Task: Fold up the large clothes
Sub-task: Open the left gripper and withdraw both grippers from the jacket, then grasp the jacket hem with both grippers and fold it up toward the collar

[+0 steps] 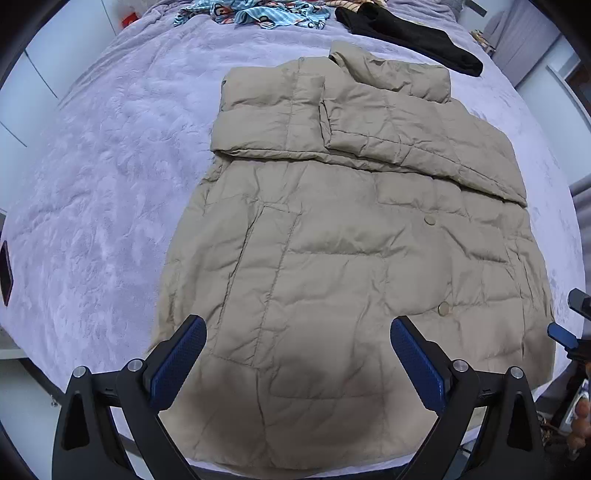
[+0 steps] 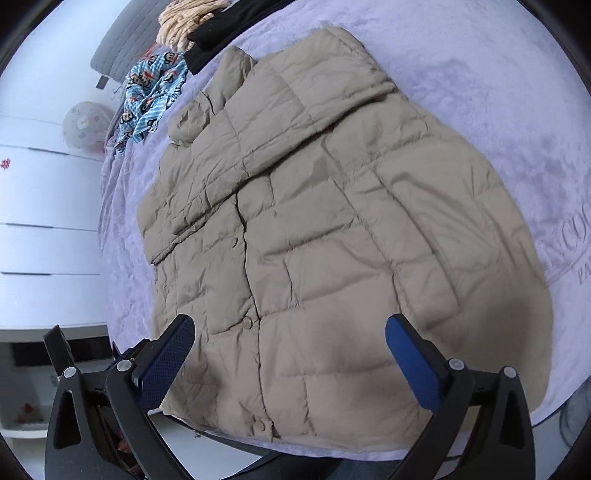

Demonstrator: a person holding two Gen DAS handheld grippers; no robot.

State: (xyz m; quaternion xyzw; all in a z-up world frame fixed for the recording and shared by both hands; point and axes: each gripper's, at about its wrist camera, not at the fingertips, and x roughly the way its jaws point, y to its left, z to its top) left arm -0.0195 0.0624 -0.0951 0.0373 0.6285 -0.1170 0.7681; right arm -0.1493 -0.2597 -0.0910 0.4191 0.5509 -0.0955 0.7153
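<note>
1. The beige padded jacket (image 1: 332, 236) lies flat across the centre of both views on a lavender plush bedspread (image 1: 110, 184), both sleeves folded across its chest.
2. The left gripper (image 1: 298, 354) hangs over the jacket's lower part, jaws spread wide — nothing is pinched between its blue pads (image 1: 177, 362).
3. The right gripper (image 2: 290, 350) is likewise spread above the hem, its pads clear of the fabric.
4. At the top of the left wrist view lie a black garment (image 1: 410, 33) and a blue cartoon-print cloth (image 1: 251, 14).
5. White drawer fronts (image 2: 44, 229) fill the right wrist view's left side.
</note>
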